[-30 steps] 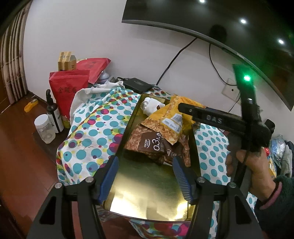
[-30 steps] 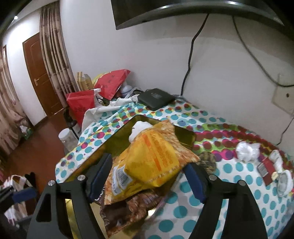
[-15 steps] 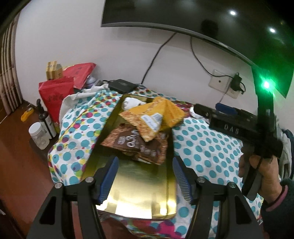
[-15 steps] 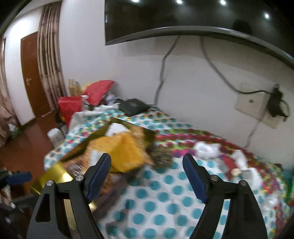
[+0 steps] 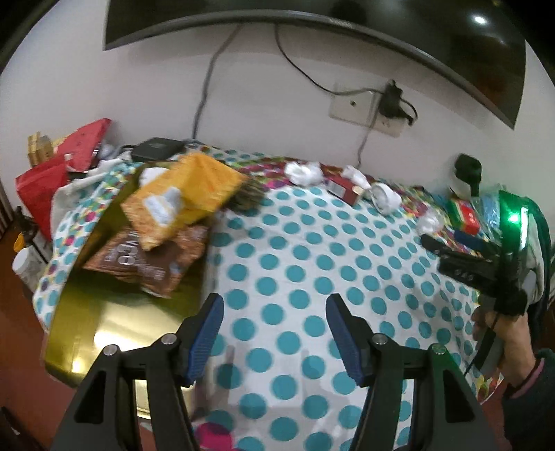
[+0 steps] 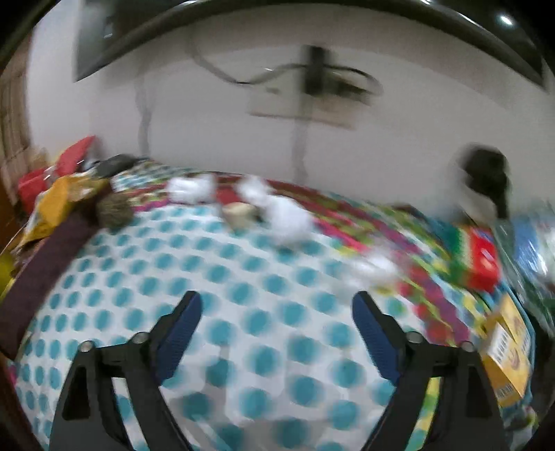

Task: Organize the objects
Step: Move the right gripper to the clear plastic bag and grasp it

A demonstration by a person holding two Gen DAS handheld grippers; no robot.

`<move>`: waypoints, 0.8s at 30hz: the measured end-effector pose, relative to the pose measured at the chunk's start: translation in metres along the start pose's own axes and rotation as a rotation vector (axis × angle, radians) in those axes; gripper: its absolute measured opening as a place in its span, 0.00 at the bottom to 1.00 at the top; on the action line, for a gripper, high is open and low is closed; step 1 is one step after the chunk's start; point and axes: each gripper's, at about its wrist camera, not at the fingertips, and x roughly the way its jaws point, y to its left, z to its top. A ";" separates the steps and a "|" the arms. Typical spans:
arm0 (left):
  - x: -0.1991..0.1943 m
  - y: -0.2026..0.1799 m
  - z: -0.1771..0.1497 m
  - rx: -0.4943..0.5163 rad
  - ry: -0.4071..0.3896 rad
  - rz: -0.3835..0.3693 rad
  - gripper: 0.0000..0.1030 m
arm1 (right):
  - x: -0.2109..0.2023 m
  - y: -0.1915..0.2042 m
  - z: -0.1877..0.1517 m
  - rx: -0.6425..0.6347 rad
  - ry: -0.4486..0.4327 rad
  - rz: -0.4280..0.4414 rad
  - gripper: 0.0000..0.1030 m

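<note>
While its blue-padded jaws stand spread with nothing between them, the left gripper (image 5: pixel 274 331) hangs over the white cloth with teal polka dots (image 5: pixel 312 263) that covers the table. The right gripper (image 6: pixel 275 333), seen low in its own blurred view, has just been opening its jaws, and they too gape over bare cloth with nothing between them. At the right edge of the left wrist view a hand (image 5: pixel 503 333) grips the right gripper's handle, where a green light glows.

At the left of that view a shiny gold rectangular tray (image 5: pixel 104 333) lies on the cloth; a brown foil snack packet (image 5: pixel 145 263) lies in it, with an orange-yellow snack bag (image 5: pixel 187 197) resting across the packet. Along the far edge of the table are crumpled white tissues (image 5: pixel 303 172), a small red box (image 5: pixel 341 189) and, right of centre, a red-and-green box (image 5: pixel 466 215).

Behind runs a white wall (image 5: pixel 260 104) with a socket plate (image 5: pixel 367 112) and trailing cables; a dark curved screen (image 5: pixel 312 24) spans the top. A red paper bag (image 5: pixel 40 189) stands at the far left.
</note>
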 end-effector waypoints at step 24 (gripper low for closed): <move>0.069 -0.020 -0.013 -0.033 0.095 0.083 0.61 | 0.079 -0.066 0.027 0.103 0.131 -0.117 0.96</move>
